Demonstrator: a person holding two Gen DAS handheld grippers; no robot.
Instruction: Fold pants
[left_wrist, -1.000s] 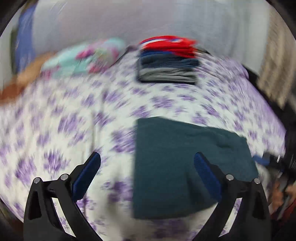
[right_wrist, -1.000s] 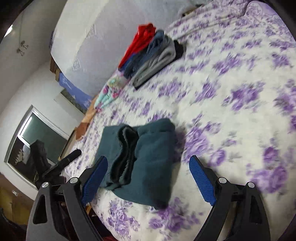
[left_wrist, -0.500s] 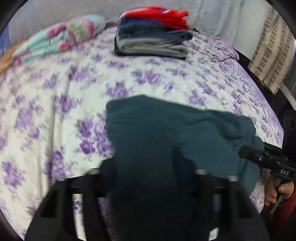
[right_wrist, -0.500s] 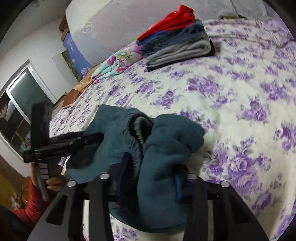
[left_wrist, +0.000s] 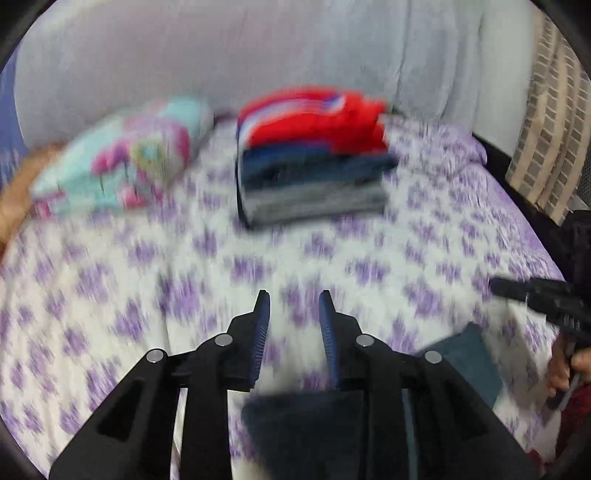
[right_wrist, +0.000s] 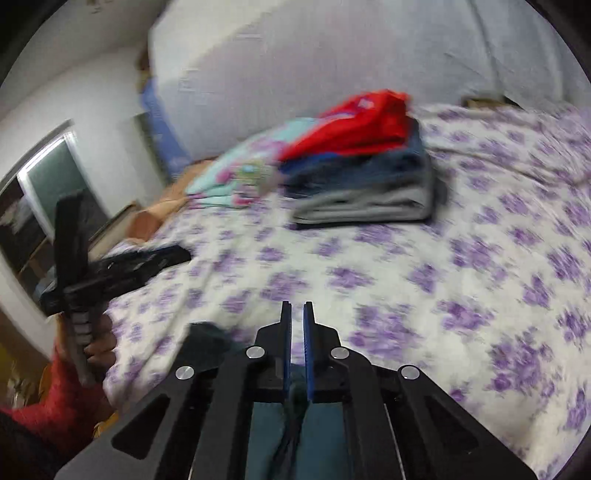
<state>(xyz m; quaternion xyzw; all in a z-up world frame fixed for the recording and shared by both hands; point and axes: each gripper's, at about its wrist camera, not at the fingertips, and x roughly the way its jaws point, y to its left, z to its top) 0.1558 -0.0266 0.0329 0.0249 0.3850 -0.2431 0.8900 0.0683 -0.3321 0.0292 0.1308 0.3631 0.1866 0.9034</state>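
My right gripper (right_wrist: 297, 314) had its blue pads pinched nearly together on teal cloth near their base, while my left gripper (left_wrist: 294, 301) kept a narrow gap, cloth hanging dark below its fingers (left_wrist: 260, 332).

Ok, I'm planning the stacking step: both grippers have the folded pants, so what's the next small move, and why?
Probably carry the teal pants forward toward the folded stack: the right gripper and left gripper both grip them, held off the bedspread.
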